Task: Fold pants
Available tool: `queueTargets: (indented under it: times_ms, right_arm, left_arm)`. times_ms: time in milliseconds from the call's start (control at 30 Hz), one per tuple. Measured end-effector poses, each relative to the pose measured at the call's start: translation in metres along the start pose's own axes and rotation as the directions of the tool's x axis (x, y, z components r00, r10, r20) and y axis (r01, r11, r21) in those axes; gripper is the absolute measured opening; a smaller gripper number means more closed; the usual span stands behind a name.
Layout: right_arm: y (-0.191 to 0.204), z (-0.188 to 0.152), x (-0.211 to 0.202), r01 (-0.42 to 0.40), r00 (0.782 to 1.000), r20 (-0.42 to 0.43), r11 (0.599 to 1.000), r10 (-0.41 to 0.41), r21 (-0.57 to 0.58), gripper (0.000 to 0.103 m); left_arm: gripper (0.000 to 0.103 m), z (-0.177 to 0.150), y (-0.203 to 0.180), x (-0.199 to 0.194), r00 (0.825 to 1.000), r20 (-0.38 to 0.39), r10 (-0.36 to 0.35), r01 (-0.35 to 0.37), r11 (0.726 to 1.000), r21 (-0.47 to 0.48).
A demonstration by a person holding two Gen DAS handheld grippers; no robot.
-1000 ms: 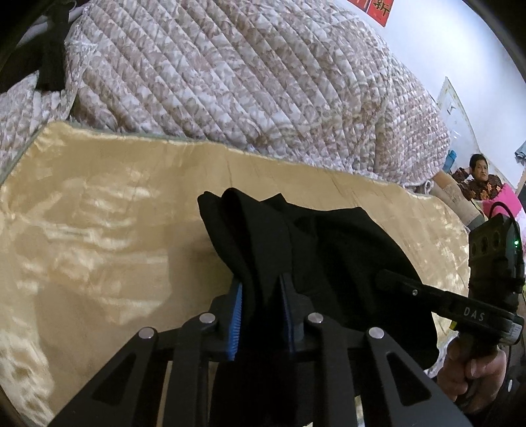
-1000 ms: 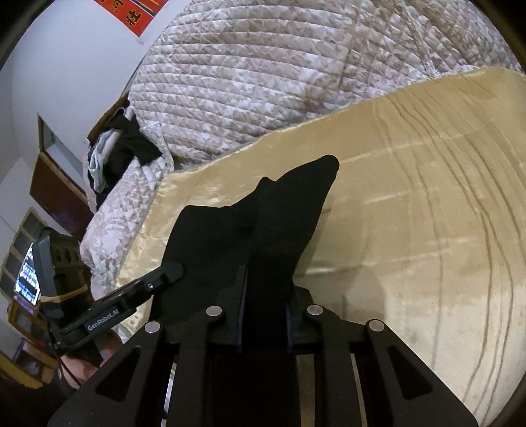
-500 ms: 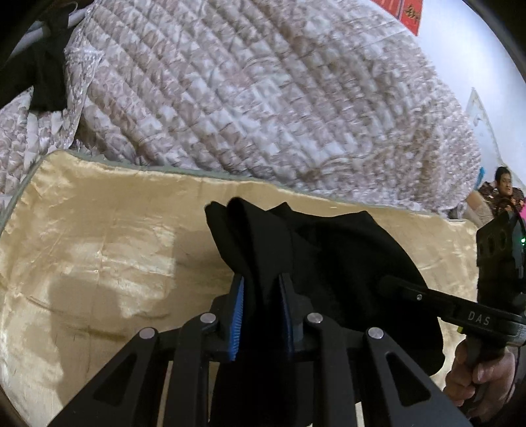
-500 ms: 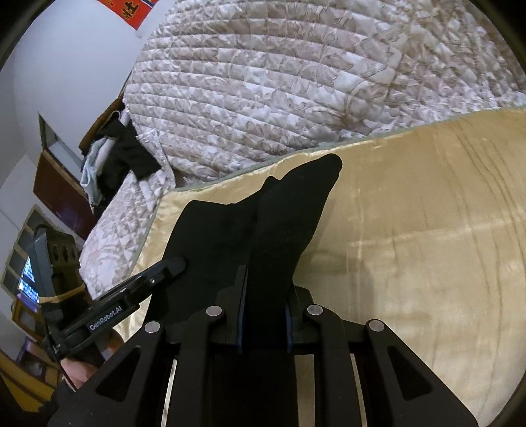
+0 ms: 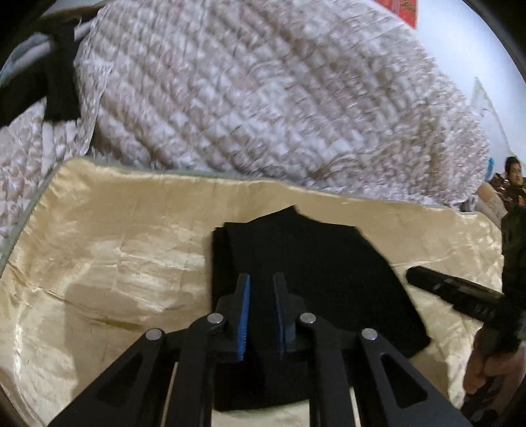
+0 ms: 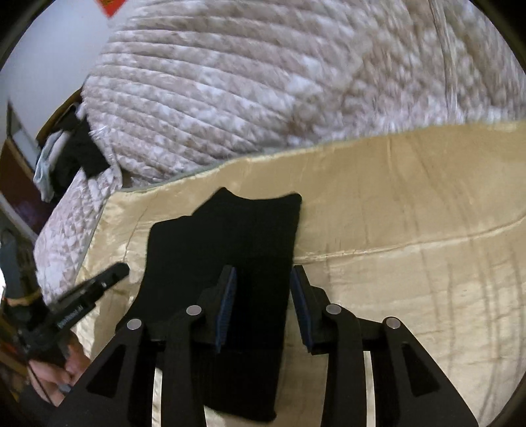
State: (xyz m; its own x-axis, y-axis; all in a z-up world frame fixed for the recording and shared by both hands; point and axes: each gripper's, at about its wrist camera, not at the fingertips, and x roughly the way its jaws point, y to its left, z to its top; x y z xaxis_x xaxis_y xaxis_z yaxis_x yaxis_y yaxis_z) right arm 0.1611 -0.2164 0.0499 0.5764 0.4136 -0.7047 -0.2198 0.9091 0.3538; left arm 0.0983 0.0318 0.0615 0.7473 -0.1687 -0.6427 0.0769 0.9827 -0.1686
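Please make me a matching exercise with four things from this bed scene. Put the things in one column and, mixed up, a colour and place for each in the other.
Things:
1. pants
2. satin sheet
3. quilted blanket
4. paper decoration

Descriptions:
a. beige and white, heaped behind the sheet
b. red, high on the white wall
c. black, lying on the sheet
d. golden, spread under the pants

Pairs: 1-c, 2-d, 3-a, 4-b
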Motion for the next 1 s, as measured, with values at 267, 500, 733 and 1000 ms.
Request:
queueTargets:
  times_ms: [267,500,733,1000]
  right_arm:
    - [0.048,-0.049,-0.008,0.023,0.998,-0.05,0.977,-0.035,-0.213,0.019]
    - [0.045,-0.067,0.001,0.028,0.995,-0.08,0.962,-0.051,-0.271,0.019]
    - [0.048,-0.064,-0.005,0.053,0.994,-0.074,0.949,-0.08,-0.312,0.02]
    - [0.005,-0.04,-0.012,0.118,0.991,-0.048,0.983,-0.126,-0.137,0.02]
  left_arm:
    - [0.016,-0.046,-0.017,0.006,0.994,-0.111,-0.018,0.023,0.999,0.041]
    - [0.016,-0.05,-0.017,0.004,0.997,-0.078,-0.013,0.017,0.999,0.051]
    - [0.016,-0.047,-0.012,0.006,0.995,-0.097,-0.023,0.027,0.999,0.04]
    - [0.018,-0.04,-0.01,0.008,0.994,-0.109,0.026,-0.022,0.999,0.037]
